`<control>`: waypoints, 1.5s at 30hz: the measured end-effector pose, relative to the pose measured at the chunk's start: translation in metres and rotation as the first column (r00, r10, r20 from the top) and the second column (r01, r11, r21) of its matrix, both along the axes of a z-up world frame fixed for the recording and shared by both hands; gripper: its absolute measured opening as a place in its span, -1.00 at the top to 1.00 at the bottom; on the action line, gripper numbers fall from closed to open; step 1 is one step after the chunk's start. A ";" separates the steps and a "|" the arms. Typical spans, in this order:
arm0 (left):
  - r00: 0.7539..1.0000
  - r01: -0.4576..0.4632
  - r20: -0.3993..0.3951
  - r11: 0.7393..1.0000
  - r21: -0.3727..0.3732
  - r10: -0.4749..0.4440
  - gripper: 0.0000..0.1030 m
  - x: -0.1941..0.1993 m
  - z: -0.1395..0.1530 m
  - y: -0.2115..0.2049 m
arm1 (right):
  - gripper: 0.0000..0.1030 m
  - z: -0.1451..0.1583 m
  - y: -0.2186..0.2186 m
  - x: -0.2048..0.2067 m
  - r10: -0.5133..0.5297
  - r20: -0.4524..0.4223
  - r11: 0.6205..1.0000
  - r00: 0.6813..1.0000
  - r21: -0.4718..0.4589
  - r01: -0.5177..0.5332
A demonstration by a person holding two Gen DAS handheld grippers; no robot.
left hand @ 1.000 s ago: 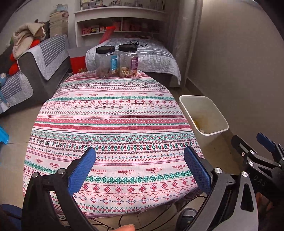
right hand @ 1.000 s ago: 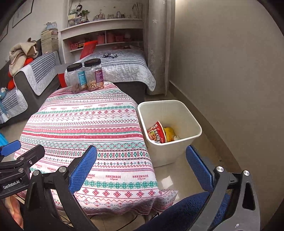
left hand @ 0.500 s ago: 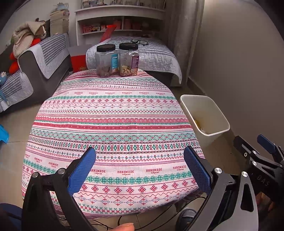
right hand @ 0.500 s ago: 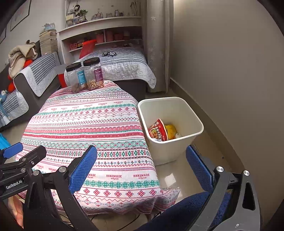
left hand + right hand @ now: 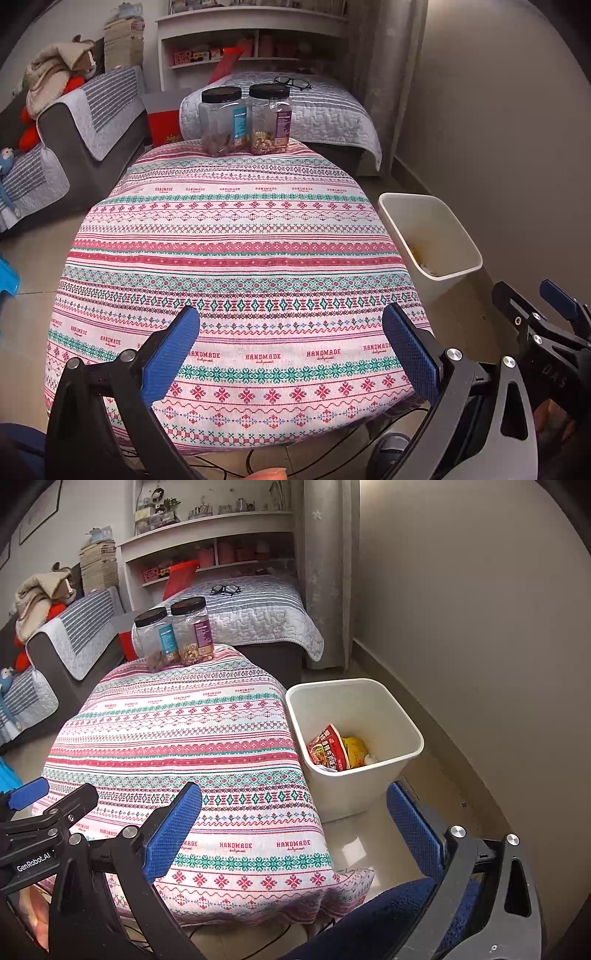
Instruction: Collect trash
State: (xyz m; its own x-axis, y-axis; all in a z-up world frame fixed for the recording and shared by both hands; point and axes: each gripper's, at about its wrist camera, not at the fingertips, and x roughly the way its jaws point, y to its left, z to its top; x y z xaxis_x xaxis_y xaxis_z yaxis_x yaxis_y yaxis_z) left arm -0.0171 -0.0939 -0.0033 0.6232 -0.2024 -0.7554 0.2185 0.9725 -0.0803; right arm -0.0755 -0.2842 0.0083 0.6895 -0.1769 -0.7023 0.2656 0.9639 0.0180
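A white trash bin [image 5: 399,720] stands on the floor right of the table; it also shows in the left wrist view [image 5: 458,236]. Inside it lie a red noodle wrapper [image 5: 328,747] and a yellow wrapper [image 5: 355,751]. My left gripper [image 5: 291,350] is open and empty above the near edge of the table with the patterned cloth [image 5: 236,251]. My right gripper [image 5: 295,829] is open and empty, over the table's near right corner, the bin just beyond it. Each gripper shows at the edge of the other's view.
Two clear jars with black lids [image 5: 221,122] [image 5: 269,118] stand at the table's far edge. Behind them is a bed with glasses [image 5: 293,82] on it. A grey sofa [image 5: 74,122] is at the left, a wall at the right. Cables lie on the floor under the table.
Both grippers have drawn back and up a little; the table and bin sit slightly lower in view. Both jaws stay open.
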 end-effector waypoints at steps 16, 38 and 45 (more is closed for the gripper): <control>1.000 -0.003 -0.005 1.000 -0.004 0.003 -0.87 0.001 0.000 0.000 | -0.87 -0.001 -0.003 0.003 -0.002 -0.006 1.000 1.000 -0.013 0.002; 1.000 -0.008 0.003 1.000 -0.001 0.008 -0.87 0.000 0.001 -0.001 | -0.87 -0.004 0.002 0.004 -0.016 -0.006 0.999 1.000 -0.036 0.016; 1.000 -0.022 -0.014 1.000 -0.015 0.022 -0.87 0.002 0.001 0.005 | -0.87 -0.005 0.007 0.005 -0.022 -0.011 0.998 1.000 -0.062 0.021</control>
State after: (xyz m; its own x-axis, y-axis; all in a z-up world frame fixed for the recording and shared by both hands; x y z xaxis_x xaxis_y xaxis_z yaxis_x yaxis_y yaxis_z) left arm -0.0154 -0.0888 -0.0019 0.6168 -0.2006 -0.7611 0.1961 0.9757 -0.0982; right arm -0.0705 -0.2770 0.0035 0.6766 -0.2353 -0.6977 0.2864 0.9571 -0.0450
